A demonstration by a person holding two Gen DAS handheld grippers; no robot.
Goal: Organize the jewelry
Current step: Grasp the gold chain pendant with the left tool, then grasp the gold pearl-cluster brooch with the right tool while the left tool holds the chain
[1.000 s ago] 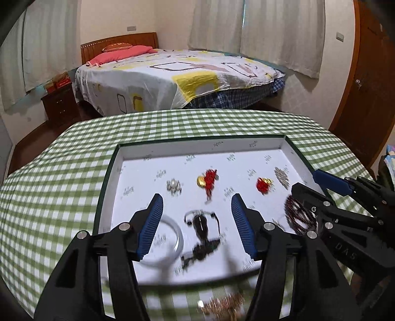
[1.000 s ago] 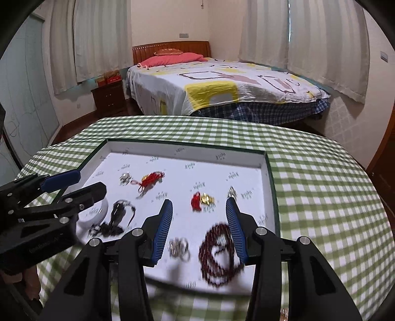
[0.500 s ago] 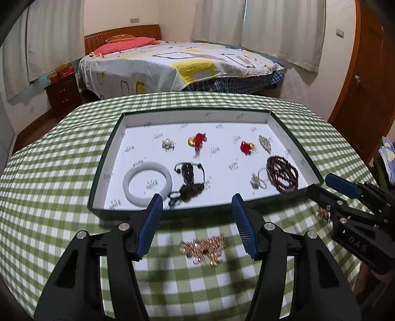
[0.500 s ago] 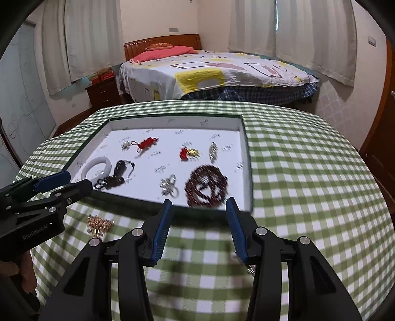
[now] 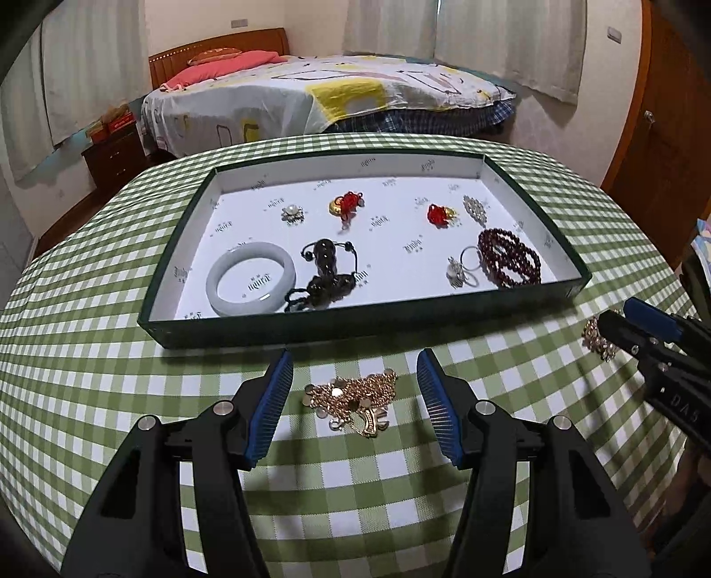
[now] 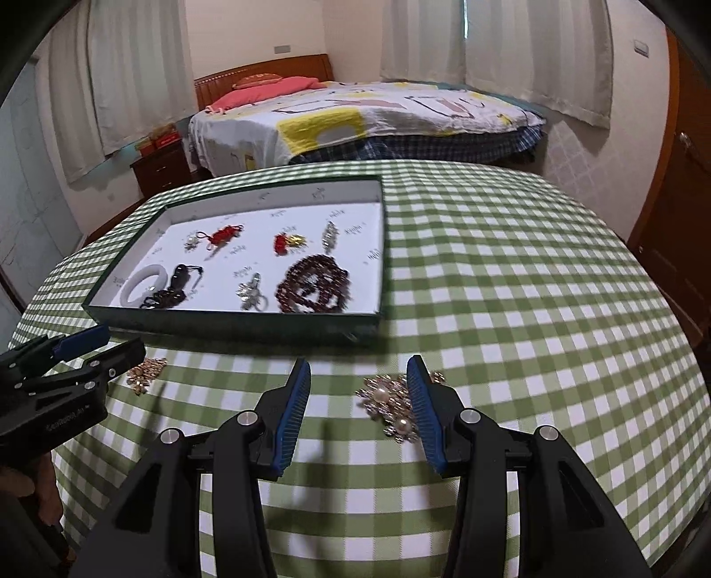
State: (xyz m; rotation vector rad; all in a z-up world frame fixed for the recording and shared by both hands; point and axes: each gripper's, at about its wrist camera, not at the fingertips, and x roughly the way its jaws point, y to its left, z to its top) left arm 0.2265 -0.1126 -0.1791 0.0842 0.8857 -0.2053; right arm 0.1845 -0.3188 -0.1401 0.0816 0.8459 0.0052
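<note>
**Two pieces still outside the tray, both grippers open above them**

Gold chain piece (image 5: 353, 398) lies on the green check tablecloth (image 5: 89, 355), between the blue pads of the left gripper (image 5: 355, 400). Jaws apart, pads clear of it on both sides, nothing gripped.

Pearl-and-gold brooch (image 6: 391, 407) also on the cloth, off-centre in the right gripper (image 6: 359, 407): it sits against the right-hand finger, partly hidden behind that pad. Can't tell if it touches. Left-hand pad well clear. Jaws open, nothing gripped.

Just past both sets of fingertips: dark green tray (image 5: 373, 318) with white lining. Inside, beyond the left gripper's jaws:
- white bangle (image 5: 251, 284), touching or just beside a dark bead-and-cord piece (image 5: 324, 275)
- dark red bead bracelet (image 5: 509, 262) near the right wall, silver ring piece (image 5: 462, 269) just beside it
- further back: pearl brooch (image 5: 292, 214), two red-and-gold charms (image 5: 346, 205) (image 5: 440, 214), silver brooch (image 5: 474, 209)

Right gripper view is slightly blurred around the tray.

Behind the table: bed (image 5: 329, 102) with patterned cover, curtains (image 5: 511, 40), wooden door (image 5: 671, 146) to the right.
</note>
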